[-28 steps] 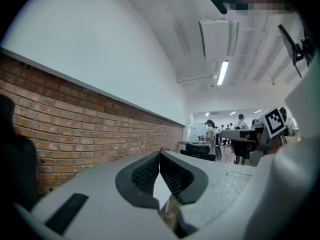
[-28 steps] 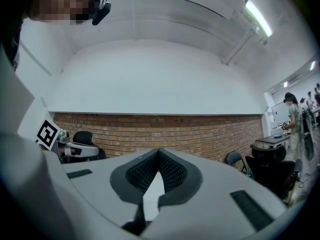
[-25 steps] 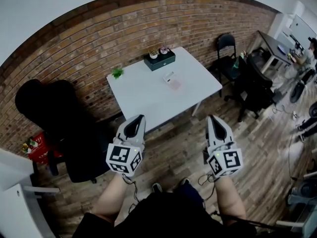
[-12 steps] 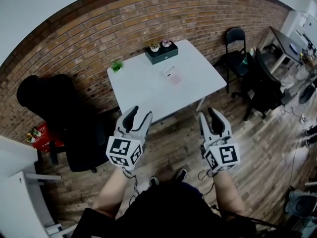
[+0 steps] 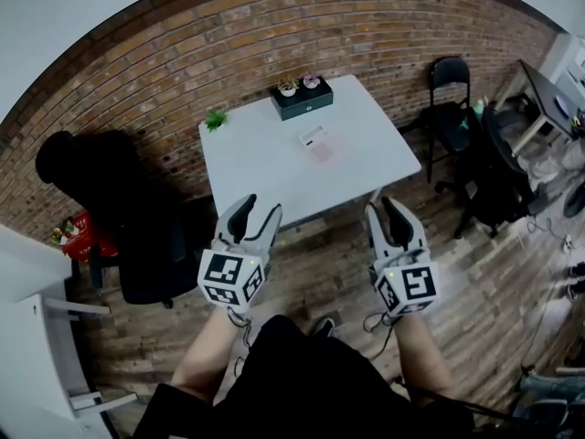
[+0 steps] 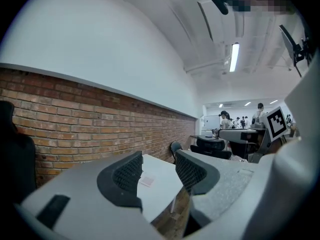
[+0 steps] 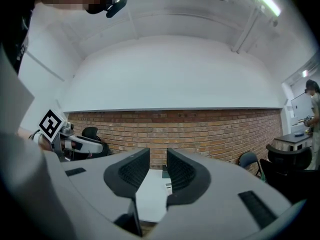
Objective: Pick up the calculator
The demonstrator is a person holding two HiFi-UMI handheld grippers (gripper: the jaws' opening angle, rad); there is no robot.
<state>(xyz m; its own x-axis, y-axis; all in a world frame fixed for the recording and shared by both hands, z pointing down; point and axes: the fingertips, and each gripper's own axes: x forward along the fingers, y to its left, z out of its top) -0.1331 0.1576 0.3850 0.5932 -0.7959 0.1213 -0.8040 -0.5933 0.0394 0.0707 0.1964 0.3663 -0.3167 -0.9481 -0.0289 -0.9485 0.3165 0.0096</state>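
The calculator [image 5: 317,144], a small white and pink slab, lies flat on the white table [image 5: 265,167] ahead of me. Both grippers hang over the wooden floor, short of the table's near edge. My left gripper [image 5: 258,211] is open with nothing between its fingers. My right gripper [image 5: 385,211] stands open too, its jaws closing slightly on nothing. In the left gripper view the calculator [image 6: 148,181] shows far off between the jaws of the left gripper [image 6: 159,171]. The right gripper [image 7: 157,173] also frames the calculator [image 7: 168,187] at a distance.
A dark green box [image 5: 302,99] with two small potted plants sits at the table's far edge by the brick wall, and a small green plant [image 5: 216,119] stands at the far left corner. A black office chair [image 5: 137,236] is left of the table, a black chair [image 5: 450,90] right.
Both grippers were shut a second ago and now stand open. Both have moved forward toward the table, which now sits a little nearer in the head view.
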